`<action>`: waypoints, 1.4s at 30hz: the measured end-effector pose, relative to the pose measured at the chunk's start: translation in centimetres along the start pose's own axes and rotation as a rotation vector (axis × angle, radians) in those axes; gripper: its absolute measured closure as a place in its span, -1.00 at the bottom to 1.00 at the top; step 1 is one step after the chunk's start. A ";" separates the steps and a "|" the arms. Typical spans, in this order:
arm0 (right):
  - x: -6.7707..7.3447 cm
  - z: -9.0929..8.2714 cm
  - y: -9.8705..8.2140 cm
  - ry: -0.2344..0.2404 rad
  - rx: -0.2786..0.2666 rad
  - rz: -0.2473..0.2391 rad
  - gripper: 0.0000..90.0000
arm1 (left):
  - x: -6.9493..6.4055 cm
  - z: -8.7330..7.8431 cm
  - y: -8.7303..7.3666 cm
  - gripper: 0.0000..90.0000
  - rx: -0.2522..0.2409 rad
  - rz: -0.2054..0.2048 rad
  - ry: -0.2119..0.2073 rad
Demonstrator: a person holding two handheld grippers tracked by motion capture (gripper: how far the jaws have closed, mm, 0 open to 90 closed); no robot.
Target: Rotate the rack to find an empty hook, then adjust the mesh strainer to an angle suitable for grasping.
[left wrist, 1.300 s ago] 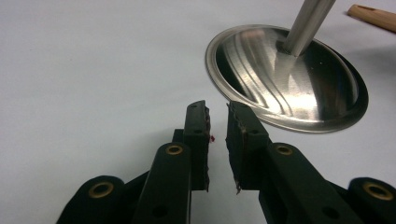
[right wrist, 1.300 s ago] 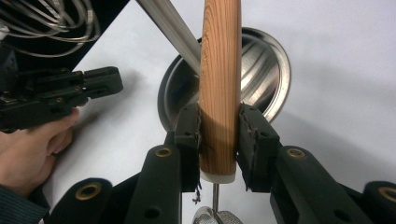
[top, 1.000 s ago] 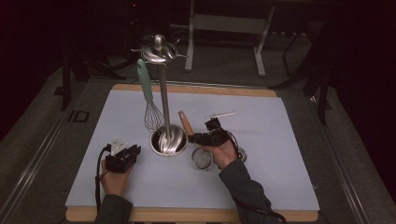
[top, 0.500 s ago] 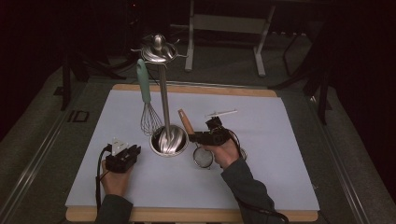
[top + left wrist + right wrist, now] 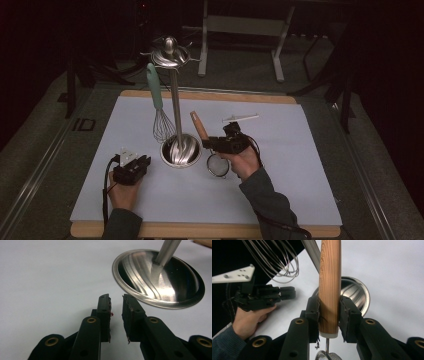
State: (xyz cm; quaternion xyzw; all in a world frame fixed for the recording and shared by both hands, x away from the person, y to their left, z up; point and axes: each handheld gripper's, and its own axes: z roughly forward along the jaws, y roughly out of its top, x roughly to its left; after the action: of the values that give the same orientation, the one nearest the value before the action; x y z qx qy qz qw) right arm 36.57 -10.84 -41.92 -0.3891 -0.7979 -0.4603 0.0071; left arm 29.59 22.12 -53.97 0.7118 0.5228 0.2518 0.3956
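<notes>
A steel utensil stand rises from a round base (image 5: 180, 150) (image 5: 160, 280) to a hooked top (image 5: 170, 52). From it hangs a whisk (image 5: 161, 125) (image 5: 279, 262) with a pale green handle. My right gripper (image 5: 207, 144) (image 5: 329, 302) is just right of the base, shut on the wooden handle (image 5: 329, 277) (image 5: 199, 126) of a small mesh strainer (image 5: 218, 164). The handle points up and toward the pole, and the mesh hangs below my hand. My left gripper (image 5: 142, 162) (image 5: 116, 298) lies on the mat left of the base, its jaws slightly apart with nothing between them.
A white mat (image 5: 300, 150) covers a wooden board whose edge (image 5: 210, 230) runs along the front. Metal frame legs (image 5: 277, 55) stand on the dark floor beyond the far edge. Bare mat stretches to the right of my right hand.
My right hand has lifted a little with the strainer, and the mesh sits slightly higher. The left hand has stayed where it was.
</notes>
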 end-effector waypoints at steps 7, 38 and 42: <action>0.3 -0.8 0.5 0.014 -0.023 -0.010 0.59 | 0.0 0.0 0.0 0.70 0.003 0.004 0.000; 1.8 -4.6 3.2 0.073 -0.145 -0.104 0.59 | -0.1 0.1 0.0 0.70 0.005 0.006 0.000; 2.3 -5.1 3.4 0.080 -0.155 -0.129 0.59 | -0.1 0.1 0.0 0.70 0.006 0.007 0.000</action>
State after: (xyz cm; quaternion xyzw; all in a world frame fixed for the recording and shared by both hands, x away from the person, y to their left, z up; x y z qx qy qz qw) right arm 35.35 -12.28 -35.68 -0.3176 -0.7823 -0.5354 -0.0206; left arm 29.61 22.01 -53.99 0.7149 0.5209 0.2518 0.3927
